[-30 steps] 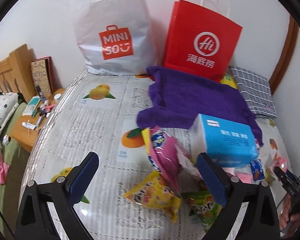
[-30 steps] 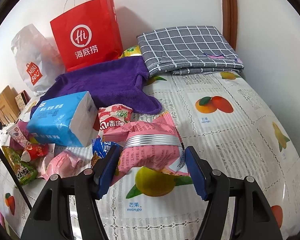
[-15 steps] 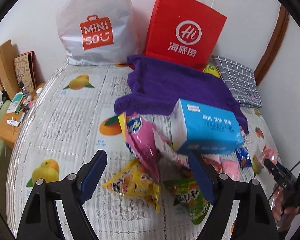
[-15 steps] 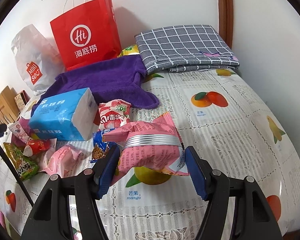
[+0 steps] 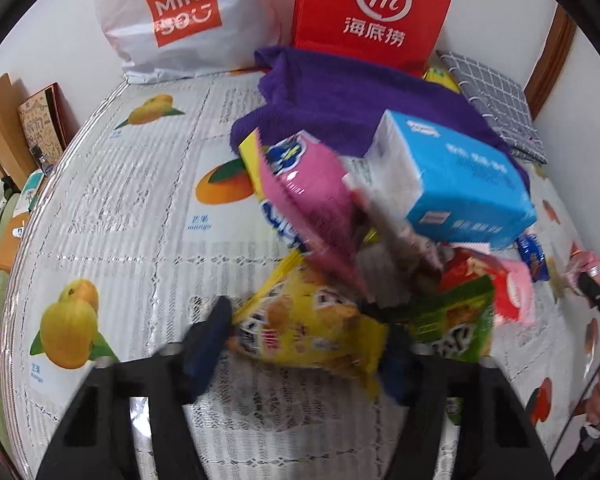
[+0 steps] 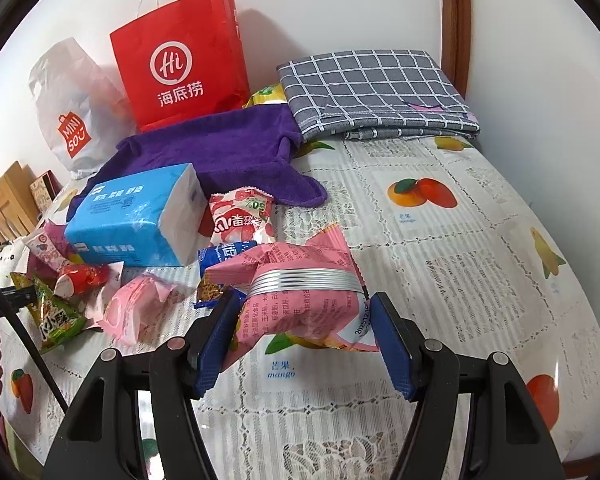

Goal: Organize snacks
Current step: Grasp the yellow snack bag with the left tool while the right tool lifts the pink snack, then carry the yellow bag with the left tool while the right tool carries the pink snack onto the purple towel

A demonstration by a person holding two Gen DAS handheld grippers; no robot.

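Observation:
In the left wrist view my left gripper is open, its fingers on either side of a yellow snack bag lying on the tablecloth. A green bag, a pink bag and a blue tissue pack lie just beyond. In the right wrist view my right gripper is shut on a pink snack bag with a silver band, held just above the cloth. A pile of snacks and the tissue pack lie to its left.
A red paper bag and a white MINISO bag stand against the back wall. A purple towel and a folded grey checked cloth lie in front of them. A wooden bedside stand is at the left edge.
My left gripper has moved forward and down to the yellow bag, which now sits between its fingers. My right gripper has kept hold of the pink bag and barely moved.

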